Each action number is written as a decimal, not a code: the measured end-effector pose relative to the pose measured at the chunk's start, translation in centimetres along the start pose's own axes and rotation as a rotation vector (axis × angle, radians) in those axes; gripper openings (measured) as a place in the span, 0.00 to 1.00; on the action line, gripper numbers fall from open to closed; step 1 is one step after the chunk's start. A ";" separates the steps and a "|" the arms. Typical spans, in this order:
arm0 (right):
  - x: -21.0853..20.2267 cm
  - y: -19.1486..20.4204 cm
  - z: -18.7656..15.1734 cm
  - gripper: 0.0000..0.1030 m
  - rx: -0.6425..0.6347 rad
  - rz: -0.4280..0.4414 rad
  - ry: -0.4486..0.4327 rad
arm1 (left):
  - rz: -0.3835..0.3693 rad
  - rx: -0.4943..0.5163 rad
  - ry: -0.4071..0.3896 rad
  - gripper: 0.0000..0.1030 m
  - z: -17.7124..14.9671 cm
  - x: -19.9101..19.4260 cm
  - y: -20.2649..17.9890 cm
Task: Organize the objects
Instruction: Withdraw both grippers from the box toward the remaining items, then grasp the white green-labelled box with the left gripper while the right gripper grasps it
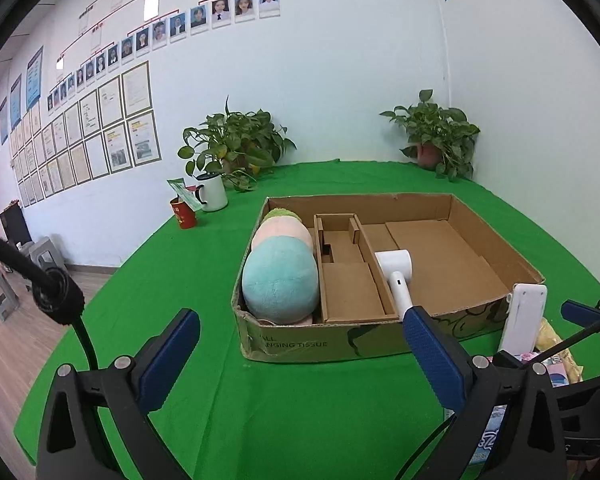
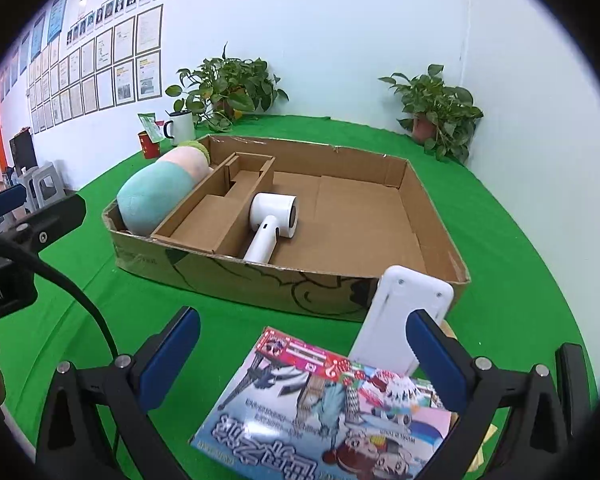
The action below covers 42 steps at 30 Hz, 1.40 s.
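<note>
A shallow cardboard box (image 1: 496,236) (image 2: 432,216) sits on the green table. It holds a pastel plush roll (image 1: 280,272) (image 2: 156,196) at its left and a white hair dryer (image 1: 396,272) (image 2: 272,216) in the middle. My left gripper (image 1: 300,360) is open and empty in front of the box. My right gripper (image 2: 304,356) is open above a colourful picture book (image 2: 324,408) lying on the cloth. A white flat device (image 2: 404,316) (image 1: 522,316) leans upright by the box's near right corner, beside my right finger (image 2: 436,356).
Two potted plants (image 1: 236,144) (image 1: 440,136) stand at the table's far edge. A white mug (image 1: 212,192) and a red cup (image 1: 184,212) stand at the far left. A yellow item (image 1: 552,340) lies behind the white device. Grey stools (image 1: 4,280) stand on the floor left.
</note>
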State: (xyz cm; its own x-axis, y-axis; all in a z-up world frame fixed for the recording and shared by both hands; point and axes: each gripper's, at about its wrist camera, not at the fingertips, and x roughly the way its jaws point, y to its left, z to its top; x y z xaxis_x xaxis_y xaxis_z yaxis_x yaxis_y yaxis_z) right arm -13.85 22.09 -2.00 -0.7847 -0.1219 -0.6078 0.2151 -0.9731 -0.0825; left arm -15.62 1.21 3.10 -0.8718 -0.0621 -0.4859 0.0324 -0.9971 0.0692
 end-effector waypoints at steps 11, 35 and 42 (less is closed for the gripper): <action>-3.5 0.6 -2.3 0.99 0.013 0.007 -0.064 | 0.003 -0.004 -0.009 0.99 -2.6 -3.1 -0.3; -8.0 -4.7 -9.1 0.99 -0.006 0.123 -0.041 | -0.308 -0.055 0.136 0.83 -5.4 -4.6 -1.3; -10.2 -13.6 -13.6 0.99 0.165 0.029 0.057 | -0.722 -0.110 0.332 0.80 -7.7 -2.0 -4.1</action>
State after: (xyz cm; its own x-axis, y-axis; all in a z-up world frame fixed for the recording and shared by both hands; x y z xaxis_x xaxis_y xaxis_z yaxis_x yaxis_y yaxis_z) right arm -0.90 39.26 -5.43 -0.7442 -0.1432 -0.6524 0.1350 -0.9888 0.0631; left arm -10.25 5.05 -2.93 -0.5058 0.6070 -0.6129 -0.4211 -0.7939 -0.4387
